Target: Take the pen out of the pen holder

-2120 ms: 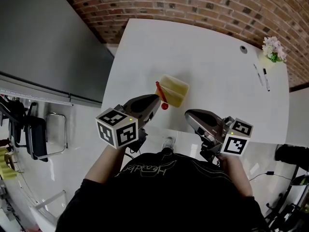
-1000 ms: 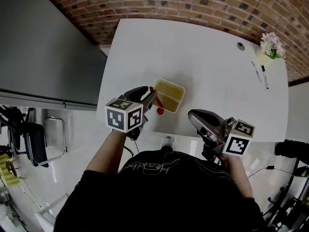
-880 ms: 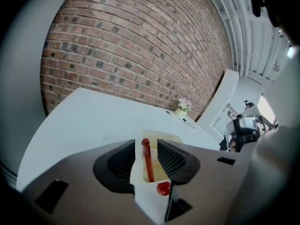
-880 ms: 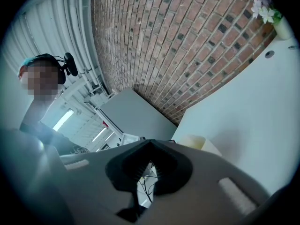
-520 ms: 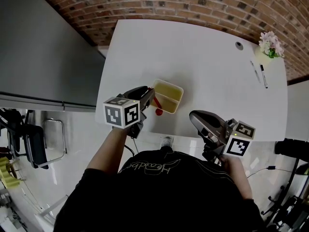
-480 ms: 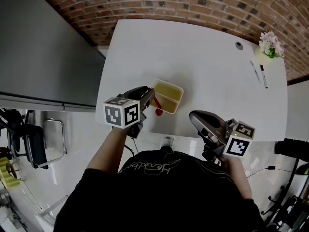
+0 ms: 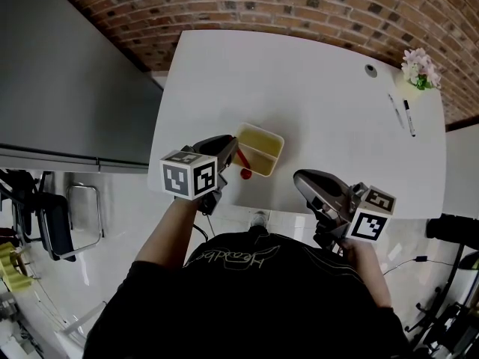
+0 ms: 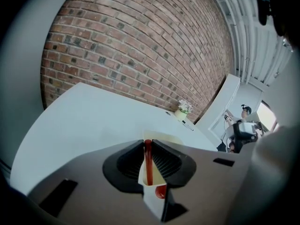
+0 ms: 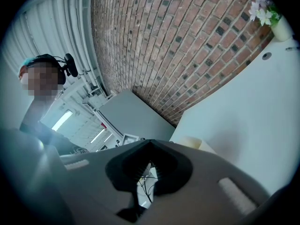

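A shallow pale-yellow pen holder (image 7: 262, 148) sits near the white table's front edge. A red pen (image 7: 243, 163) leans out over its left rim, its round red end hanging toward me. My left gripper (image 7: 234, 151) has its jaws closing round the pen. In the left gripper view the red pen (image 8: 148, 165) stands upright between the two dark pads, which touch it on both sides, and the holder (image 8: 163, 138) shows just behind. My right gripper (image 7: 301, 179) hovers off the table's front edge, jaws together with nothing in them; its own view shows the holder (image 9: 194, 143) ahead.
The white table (image 7: 314, 88) runs back to a brick wall. At its far right stand a small pot of flowers (image 7: 418, 72), two loose pens (image 7: 411, 120) and a round grommet (image 7: 370, 70). A grey cabinet stands left of the table. A person stands off to the side.
The left gripper came in to the holder's left rim, and its jaws have narrowed onto the red pen. The right gripper has stayed where it was.
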The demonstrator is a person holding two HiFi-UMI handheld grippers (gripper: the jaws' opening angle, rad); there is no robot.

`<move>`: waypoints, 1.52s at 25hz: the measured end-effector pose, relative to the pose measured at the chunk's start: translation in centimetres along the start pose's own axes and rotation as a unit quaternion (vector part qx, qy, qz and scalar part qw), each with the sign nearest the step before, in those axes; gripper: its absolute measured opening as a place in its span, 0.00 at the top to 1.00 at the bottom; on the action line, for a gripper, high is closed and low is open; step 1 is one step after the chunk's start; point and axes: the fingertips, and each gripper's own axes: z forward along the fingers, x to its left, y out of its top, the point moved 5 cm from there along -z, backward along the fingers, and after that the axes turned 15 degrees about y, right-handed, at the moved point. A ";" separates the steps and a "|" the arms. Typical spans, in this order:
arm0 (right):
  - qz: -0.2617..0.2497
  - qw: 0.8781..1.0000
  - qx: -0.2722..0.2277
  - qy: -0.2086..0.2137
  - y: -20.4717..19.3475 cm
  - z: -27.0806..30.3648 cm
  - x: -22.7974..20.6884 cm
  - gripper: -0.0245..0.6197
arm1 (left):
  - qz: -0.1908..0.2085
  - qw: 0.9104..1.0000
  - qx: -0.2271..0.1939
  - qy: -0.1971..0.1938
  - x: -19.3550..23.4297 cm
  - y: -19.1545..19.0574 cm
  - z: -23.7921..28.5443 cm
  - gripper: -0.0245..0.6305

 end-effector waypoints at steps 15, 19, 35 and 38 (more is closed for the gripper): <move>0.003 1.000 0.003 0.012 -0.2 0.0 -0.1 0.96 | -0.004 1.000 -0.020 0.011 -0.5 0.4 -1.1 0.88; 0.002 1.000 0.003 0.015 -0.3 -0.4 0.2 0.96 | -0.004 0.999 -0.033 0.014 -1.0 0.8 -1.9 0.88; -0.021 0.999 0.011 0.042 -1.5 -2.8 4.8 0.96 | 0.034 0.988 -0.144 0.047 -5.5 2.5 -9.4 0.88; -0.025 0.998 0.011 0.052 -1.9 -3.3 6.1 0.96 | 0.035 0.985 -0.163 0.050 -6.5 2.4 -11.5 0.88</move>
